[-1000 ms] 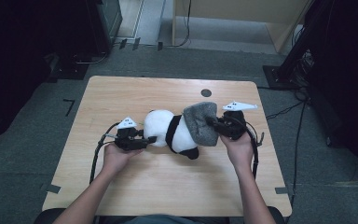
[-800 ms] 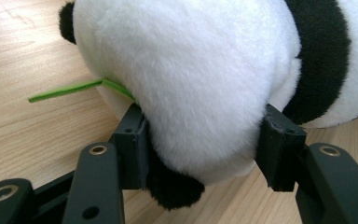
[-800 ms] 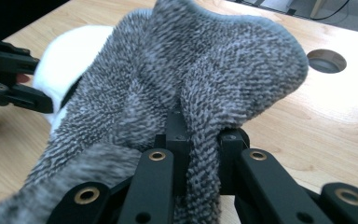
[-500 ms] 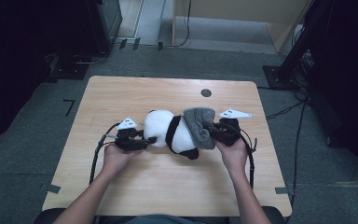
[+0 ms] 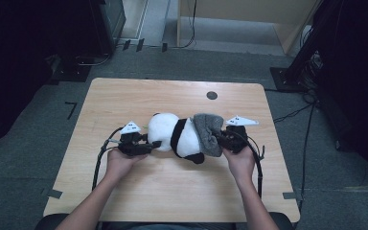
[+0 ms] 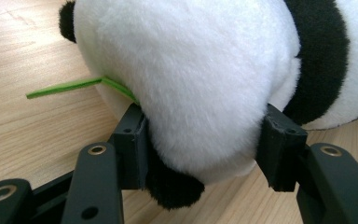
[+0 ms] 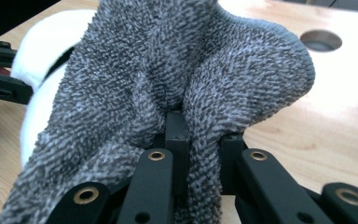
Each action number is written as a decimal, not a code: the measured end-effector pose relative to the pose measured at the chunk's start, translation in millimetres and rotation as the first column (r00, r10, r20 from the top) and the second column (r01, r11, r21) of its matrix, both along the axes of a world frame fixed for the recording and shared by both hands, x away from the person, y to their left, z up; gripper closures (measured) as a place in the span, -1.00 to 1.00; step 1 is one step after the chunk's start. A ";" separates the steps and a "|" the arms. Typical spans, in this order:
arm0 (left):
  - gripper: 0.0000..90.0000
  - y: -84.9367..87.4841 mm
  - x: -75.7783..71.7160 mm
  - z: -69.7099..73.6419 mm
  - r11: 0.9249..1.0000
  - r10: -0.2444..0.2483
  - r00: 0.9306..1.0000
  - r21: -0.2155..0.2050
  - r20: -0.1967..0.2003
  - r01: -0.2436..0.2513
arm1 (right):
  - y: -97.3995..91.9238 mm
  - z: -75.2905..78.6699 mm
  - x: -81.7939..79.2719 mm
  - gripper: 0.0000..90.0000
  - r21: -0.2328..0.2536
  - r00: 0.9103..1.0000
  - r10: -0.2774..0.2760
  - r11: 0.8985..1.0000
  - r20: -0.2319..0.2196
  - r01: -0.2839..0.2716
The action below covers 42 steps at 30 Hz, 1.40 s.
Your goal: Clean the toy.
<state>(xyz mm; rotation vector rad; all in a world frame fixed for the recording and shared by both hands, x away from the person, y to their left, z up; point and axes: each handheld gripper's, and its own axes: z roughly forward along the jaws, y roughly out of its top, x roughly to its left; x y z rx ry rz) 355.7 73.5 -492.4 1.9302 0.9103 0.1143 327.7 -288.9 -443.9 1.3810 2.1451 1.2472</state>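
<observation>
Squeezing panda plush (image 5: 172,136) in left hand-held gripper (image 5: 146,143), right hand-held gripper (image 5: 219,139) pinching grey cloth (image 5: 208,132), forearms level.

A pale wooden worktop (image 5: 124,96) with rounded corners fills the middle of the frame. A plush panda (image 5: 172,136) lies at its centre; a dark round hole (image 5: 212,95) sits above, right of centre.

From where I sit this reads as a lab or recording room, not a home. Beyond my grippers the light wooden table (image 5: 124,100) has a round cable hole (image 5: 212,95) and stands on grey carpet tiles (image 5: 38,129) with tape marks (image 5: 70,108). Farther out I see black stand bases (image 5: 282,76), dark equipment cabinets (image 5: 108,21), loose cables (image 5: 292,114) and a plain wooden cabinet (image 5: 239,21).
</observation>
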 end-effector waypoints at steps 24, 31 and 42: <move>-0.02 1.0 0.8 0.3 1.000 0.005 1.000 0.001 -0.024 -0.005 | -15.0 -30.0 16.6 0.81 -0.026 0.982 -0.059 0.998 -0.181 0.056; -0.02 1.5 1.0 0.2 1.000 0.003 1.000 0.001 -0.023 -0.003 | -35.3 -18.8 13.0 0.81 0.016 0.982 -0.116 0.993 -0.150 0.120; -0.02 1.4 1.5 0.7 1.000 0.004 1.000 -0.003 -0.030 -0.004 | -24.3 27.2 -1.8 0.83 0.019 0.996 -0.091 0.996 -0.005 0.092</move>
